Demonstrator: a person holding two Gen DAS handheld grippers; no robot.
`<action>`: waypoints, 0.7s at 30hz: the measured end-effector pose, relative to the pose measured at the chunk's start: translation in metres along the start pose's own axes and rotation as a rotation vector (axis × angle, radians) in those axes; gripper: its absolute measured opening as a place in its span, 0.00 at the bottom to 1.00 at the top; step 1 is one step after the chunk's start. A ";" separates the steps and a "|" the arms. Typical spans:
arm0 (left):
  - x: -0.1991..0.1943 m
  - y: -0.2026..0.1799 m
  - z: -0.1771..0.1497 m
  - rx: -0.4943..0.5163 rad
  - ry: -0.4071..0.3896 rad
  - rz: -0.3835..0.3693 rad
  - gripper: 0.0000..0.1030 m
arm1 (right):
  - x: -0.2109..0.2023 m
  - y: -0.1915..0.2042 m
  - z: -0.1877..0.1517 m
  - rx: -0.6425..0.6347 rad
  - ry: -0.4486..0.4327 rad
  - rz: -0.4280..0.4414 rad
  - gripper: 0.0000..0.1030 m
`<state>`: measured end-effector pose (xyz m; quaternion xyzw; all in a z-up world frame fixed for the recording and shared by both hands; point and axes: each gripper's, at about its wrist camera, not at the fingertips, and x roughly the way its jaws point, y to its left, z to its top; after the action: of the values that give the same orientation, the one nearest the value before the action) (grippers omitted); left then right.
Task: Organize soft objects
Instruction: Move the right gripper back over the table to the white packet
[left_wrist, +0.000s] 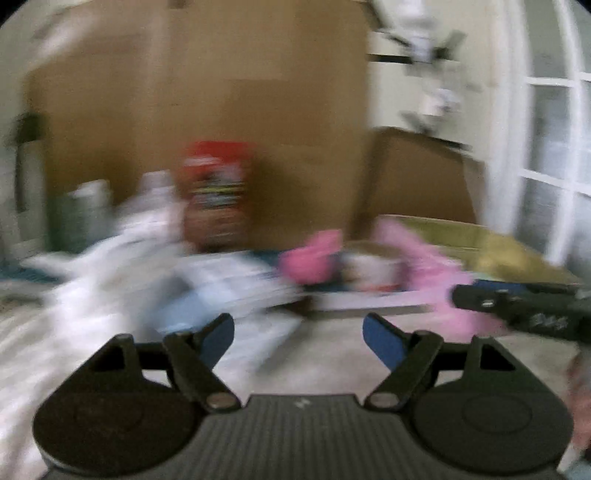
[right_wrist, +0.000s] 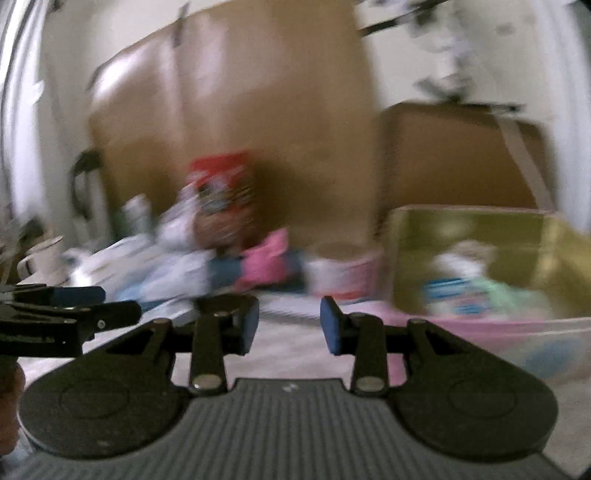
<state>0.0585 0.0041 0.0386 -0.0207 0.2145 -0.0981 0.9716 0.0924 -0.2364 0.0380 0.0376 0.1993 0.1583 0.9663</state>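
Looks like a room in a home, mid-move or used for storage, and everything's smeared by blur. Big cardboard boxes (left_wrist: 207, 122) stand stacked against a pale wall, with a smaller box (right_wrist: 461, 155) beside them. A white-framed paned door or window (left_wrist: 554, 147) runs down the right edge. On the pale floor (left_wrist: 325, 354) there's a household jumble: white cloth (left_wrist: 110, 266), pink soft things (right_wrist: 266, 258), a red printed bag (right_wrist: 225, 192), and an open box (right_wrist: 480, 229) holding soft items.
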 end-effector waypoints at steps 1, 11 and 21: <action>-0.001 0.015 -0.005 -0.019 -0.001 0.053 0.77 | 0.011 0.011 0.002 -0.010 0.027 0.030 0.39; 0.003 0.066 -0.018 -0.163 0.014 0.121 0.75 | 0.130 0.099 0.036 -0.140 0.142 0.158 0.90; 0.000 0.091 -0.017 -0.284 0.015 0.067 0.75 | 0.094 0.091 0.014 -0.165 0.169 0.121 0.70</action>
<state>0.0682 0.0930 0.0160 -0.1503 0.2341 -0.0344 0.9599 0.1531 -0.1206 0.0282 -0.0433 0.2638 0.2349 0.9345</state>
